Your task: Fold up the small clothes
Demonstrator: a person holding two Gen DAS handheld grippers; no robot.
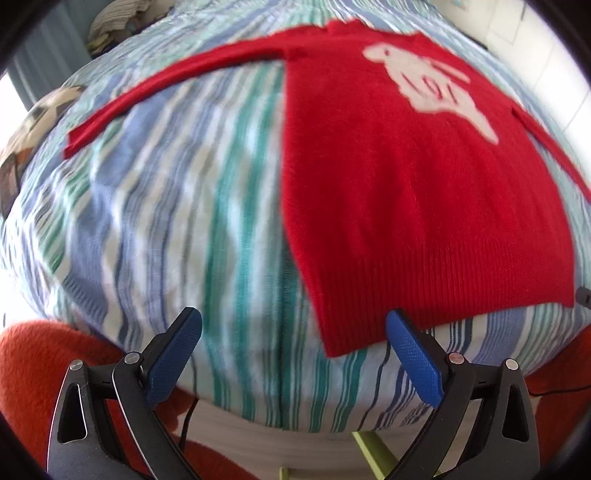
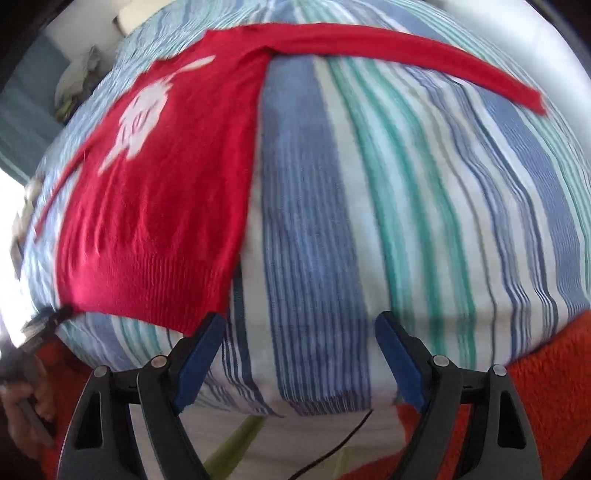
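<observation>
Striped bedding (image 1: 155, 206) in blue, green and white covers the bed that fills both wrist views, with an orange fleecy fabric (image 1: 26, 369) along the near edge and a dark cable (image 2: 332, 443) trailing below the mattress edge in the right view. Nearest the left camera, the left gripper (image 1: 293, 332) stands with its blue-padded jaws spread wide and nothing between them; only striped cloth shows in the gap, and the right-hand pad sits just at the near left corner of the ribbed hem without pinching it. Right gripper (image 2: 299, 332) likewise stands wide apart and empty (its left pad is just beside the hem's near right corner, contact cannot be judged through the blur). At the lower left of the right view a hand (image 2: 26, 410) grips the other tool's handle. Beyond the jaws, the red sweater (image 1: 406, 192) lies flat and face up on the bedding, hem toward the cameras, a white animal motif (image 1: 428, 85) on the chest. Both sleeves are spread outward: one long sleeve (image 1: 155, 92) runs left in the left view, the other sleeve (image 2: 424, 55) runs right in the right view. Farthest back, a patterned pillow (image 1: 40, 122) and a heap of crumpled cloth (image 1: 118, 22) lie at the bed's far left.
</observation>
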